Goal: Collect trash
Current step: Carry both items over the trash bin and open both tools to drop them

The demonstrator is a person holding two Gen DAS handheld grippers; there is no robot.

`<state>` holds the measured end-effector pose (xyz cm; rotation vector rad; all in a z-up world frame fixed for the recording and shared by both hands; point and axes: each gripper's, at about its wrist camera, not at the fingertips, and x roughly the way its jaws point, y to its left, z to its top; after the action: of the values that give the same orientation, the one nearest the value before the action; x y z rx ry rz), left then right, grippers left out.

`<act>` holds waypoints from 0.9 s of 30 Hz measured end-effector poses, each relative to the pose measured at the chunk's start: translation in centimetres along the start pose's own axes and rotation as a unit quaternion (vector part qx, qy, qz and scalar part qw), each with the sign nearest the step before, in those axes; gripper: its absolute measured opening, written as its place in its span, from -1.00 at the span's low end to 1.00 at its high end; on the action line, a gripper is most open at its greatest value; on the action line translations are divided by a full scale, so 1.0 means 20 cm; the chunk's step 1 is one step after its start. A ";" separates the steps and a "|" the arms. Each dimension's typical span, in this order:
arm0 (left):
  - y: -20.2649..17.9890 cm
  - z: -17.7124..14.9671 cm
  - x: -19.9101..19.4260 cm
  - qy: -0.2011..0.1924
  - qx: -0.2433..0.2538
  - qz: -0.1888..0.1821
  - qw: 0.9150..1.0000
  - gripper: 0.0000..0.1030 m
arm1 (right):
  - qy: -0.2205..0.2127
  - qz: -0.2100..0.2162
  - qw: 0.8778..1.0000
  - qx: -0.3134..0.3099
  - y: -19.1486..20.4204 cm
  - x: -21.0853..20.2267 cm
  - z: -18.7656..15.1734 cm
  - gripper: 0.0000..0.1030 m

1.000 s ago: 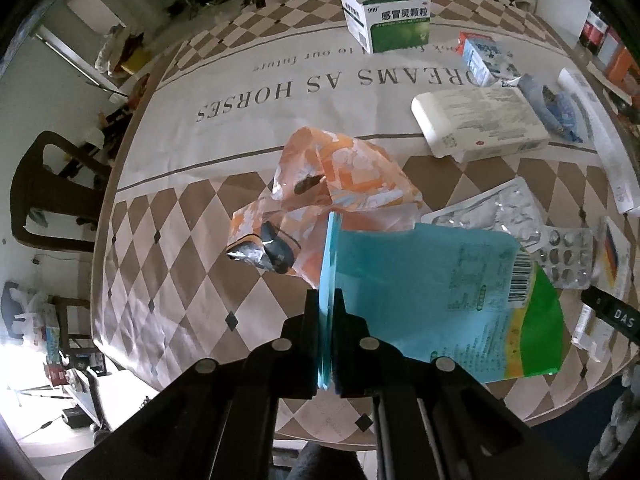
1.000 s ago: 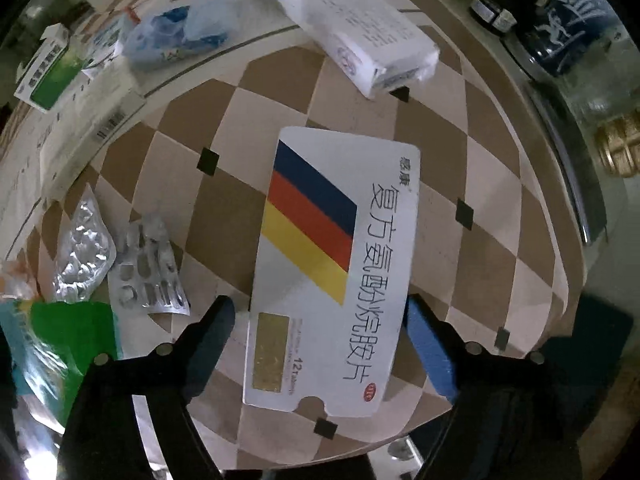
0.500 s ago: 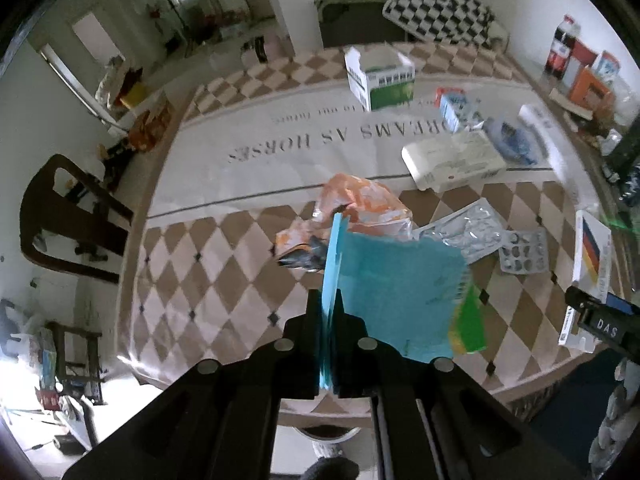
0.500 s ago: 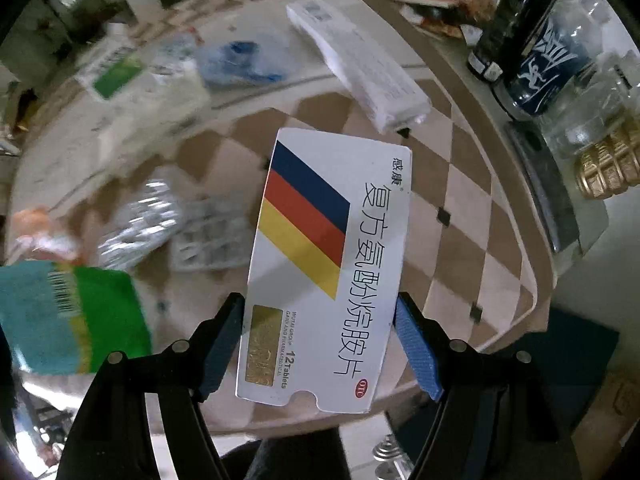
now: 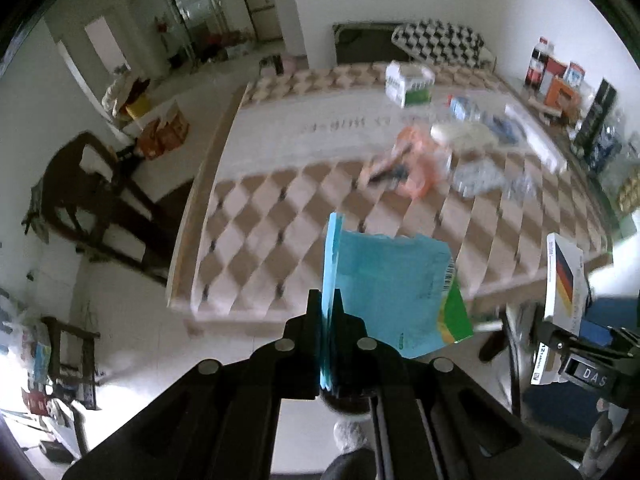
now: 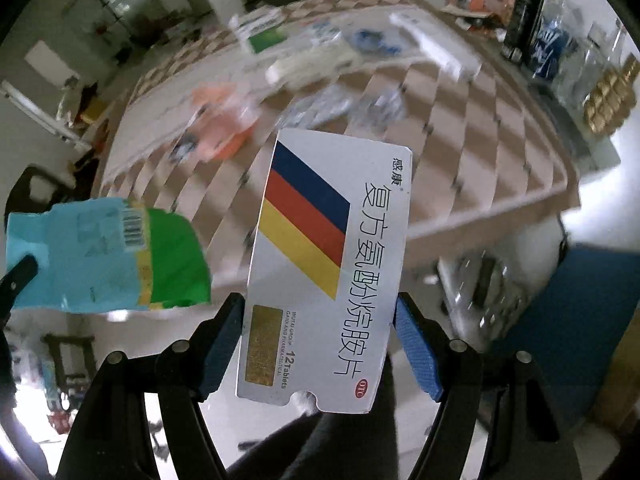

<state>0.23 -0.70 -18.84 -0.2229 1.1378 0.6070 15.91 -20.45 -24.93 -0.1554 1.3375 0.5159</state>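
My left gripper (image 5: 329, 312) is shut on the edge of a blue and green plastic wrapper (image 5: 396, 288), which hangs in the air off the table's near edge. That wrapper (image 6: 108, 256) also shows at the left of the right wrist view. My right gripper (image 6: 320, 320) is shut on a flat white medicine box (image 6: 332, 264) with blue, red and yellow stripes, held by its long sides above the floor. The same box (image 5: 564, 280) appears at the right of the left wrist view.
The checkered table (image 5: 280, 216) lies ahead, blurred. On it are an orange wrapper (image 5: 412, 160), blister packs (image 5: 480, 176), white medicine boxes (image 5: 408, 84) and blue packets. Bottles and boxes (image 5: 560, 80) stand at the far right. A dark chair (image 5: 92, 192) is at the left.
Both grippers have risen and pulled back from the table, carrying the wrapper and the striped box past its near edge. The right gripper closed onto the box as it lifted.
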 end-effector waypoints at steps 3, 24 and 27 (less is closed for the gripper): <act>0.07 -0.18 0.08 0.037 -0.002 0.002 0.999 -0.99 | 0.028 0.006 1.000 -0.005 0.09 0.05 -0.23 0.48; -0.08 -1.07 2.00 0.274 -0.049 -0.072 0.958 -0.87 | 0.216 0.019 0.976 -0.027 0.12 1.82 -1.09 0.48; -0.07 -1.11 2.17 0.290 -0.068 -0.094 0.950 -0.83 | 0.229 0.029 0.972 -0.035 0.13 2.06 -1.12 0.49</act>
<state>-4.18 2.55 -67.26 -0.6528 1.6197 0.4584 0.62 -16.02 -69.06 -0.3066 1.7786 0.5994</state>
